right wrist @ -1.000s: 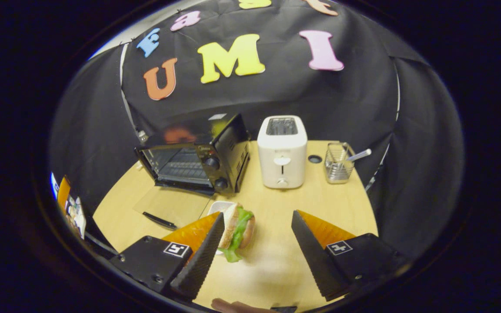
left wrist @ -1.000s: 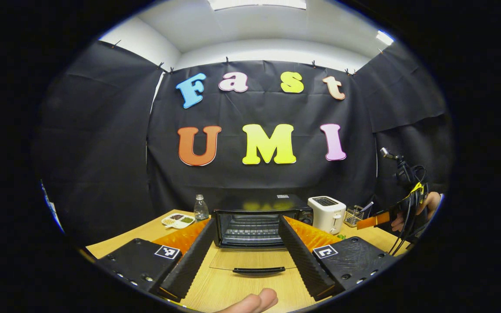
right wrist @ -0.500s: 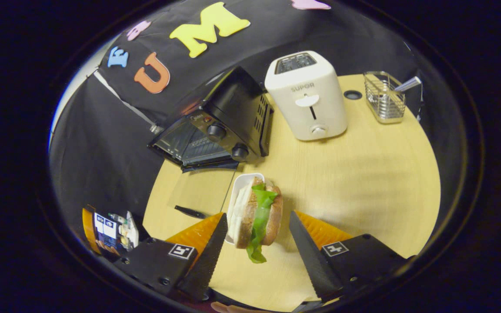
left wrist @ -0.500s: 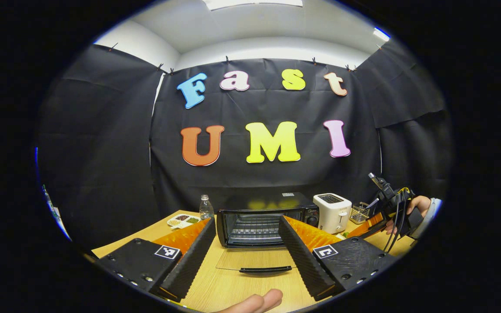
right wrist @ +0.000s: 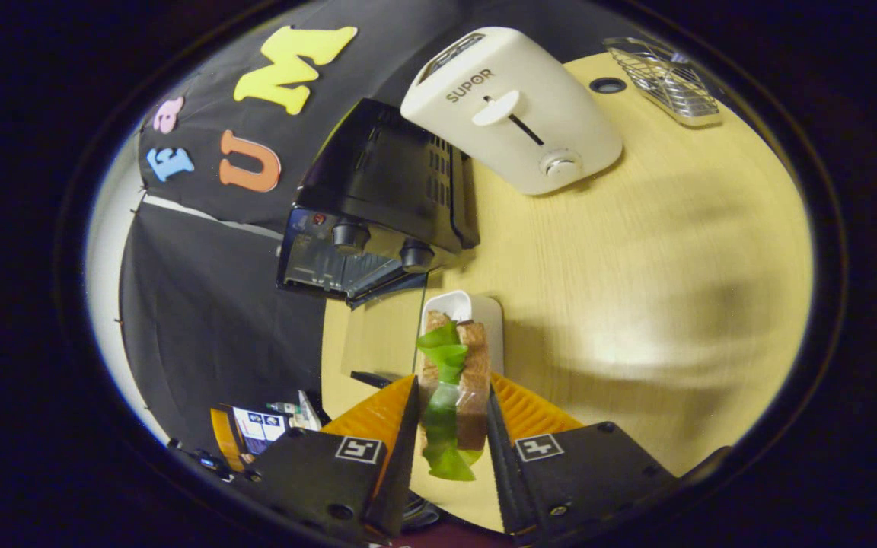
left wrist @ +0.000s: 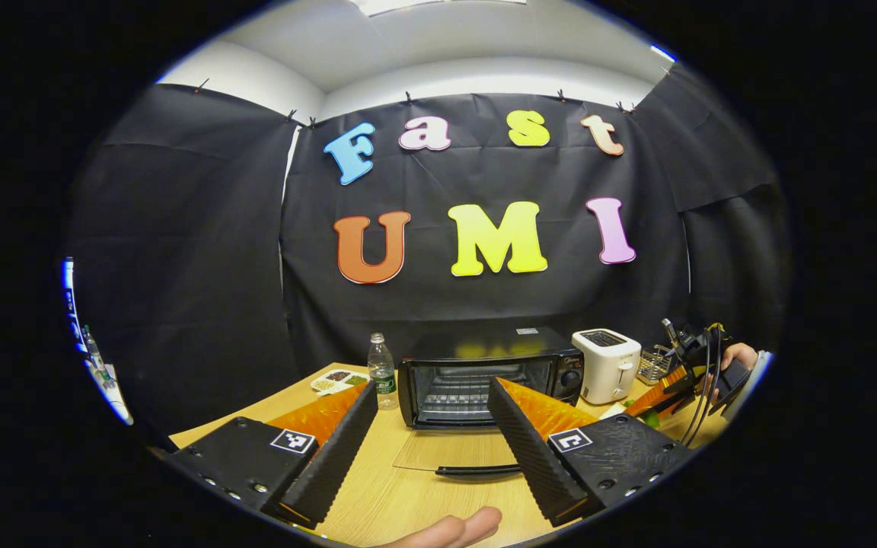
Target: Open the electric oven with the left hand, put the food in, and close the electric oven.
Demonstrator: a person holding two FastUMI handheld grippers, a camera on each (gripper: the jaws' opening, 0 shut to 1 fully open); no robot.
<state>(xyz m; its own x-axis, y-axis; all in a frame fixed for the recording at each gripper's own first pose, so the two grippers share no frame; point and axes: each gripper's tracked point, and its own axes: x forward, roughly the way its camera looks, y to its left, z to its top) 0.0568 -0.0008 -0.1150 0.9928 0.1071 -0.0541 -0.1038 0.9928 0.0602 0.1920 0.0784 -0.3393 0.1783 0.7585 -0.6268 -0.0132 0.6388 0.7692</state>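
The black electric oven (left wrist: pixel 484 373) stands at the back of the table. Its glass door (left wrist: pixel 454 453) lies flat and open, handle toward me. My left gripper (left wrist: pixel 432 388) is open with nothing between its fingers, a little back from the door. In the right gripper view, the right gripper (right wrist: pixel 451 388) is shut on a sandwich (right wrist: pixel 473 365) of brown bread with green lettuce, standing on edge at the near end of a white dish (right wrist: pixel 463 308). The oven (right wrist: pixel 377 198) sits up and left of the dish. The left gripper view shows the right gripper (left wrist: pixel 671 384) low at the far right, held by a hand.
A white toaster (left wrist: pixel 606 365) (right wrist: pixel 515 106) stands right of the oven, with a wire basket (right wrist: pixel 667 72) beyond it. A water bottle (left wrist: pixel 381 371) and a snack tray (left wrist: pixel 336 379) stand left of the oven. A fingertip (left wrist: pixel 450 529) shows at the bottom edge.
The right gripper came down over the dish and shut on the sandwich. The left gripper drew back and slightly left from the open oven door.
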